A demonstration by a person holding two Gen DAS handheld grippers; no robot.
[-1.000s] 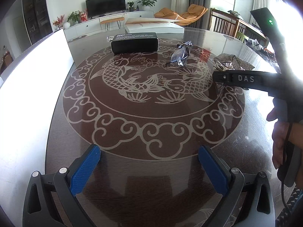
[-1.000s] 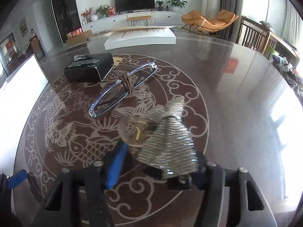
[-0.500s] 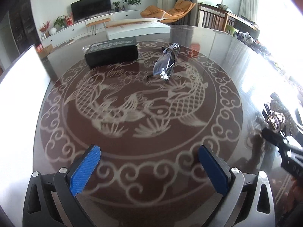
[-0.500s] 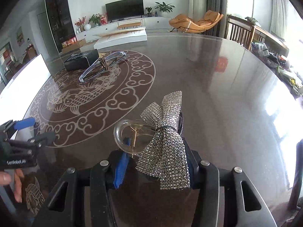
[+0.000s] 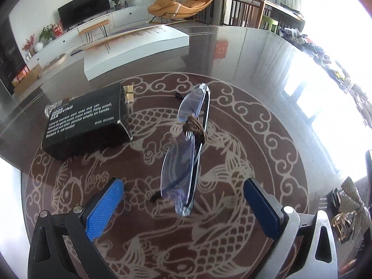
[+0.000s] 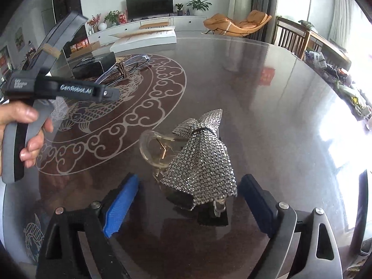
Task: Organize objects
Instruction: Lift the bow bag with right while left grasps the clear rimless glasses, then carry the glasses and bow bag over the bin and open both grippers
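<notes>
Folded clear glasses point(image 5: 189, 139) with a brown cord wound round their middle lie on the round patterned table point(image 5: 267, 74). My left gripper point(image 5: 183, 204) is open, its blue pads either side of the glasses' near end, not touching. A rhinestone bow hair clip point(image 6: 202, 155) with a clear clasp lies on the table just ahead of my open right gripper point(image 6: 188, 200), free of the pads. The clip also shows at the right edge of the left wrist view point(image 5: 348, 207). The glasses appear far off in the right wrist view point(image 6: 125, 68).
A black box with white print point(image 5: 86, 123) lies left of the glasses, a small clear bottle point(image 5: 54, 107) behind it. A flat white box point(image 5: 137, 48) sits at the table's far side. The left hand and its gripper body point(image 6: 46, 88) fill the left of the right wrist view.
My right gripper has opened and let go of the bow clip, which now rests on the table. My left gripper has moved forward up to the glasses.
</notes>
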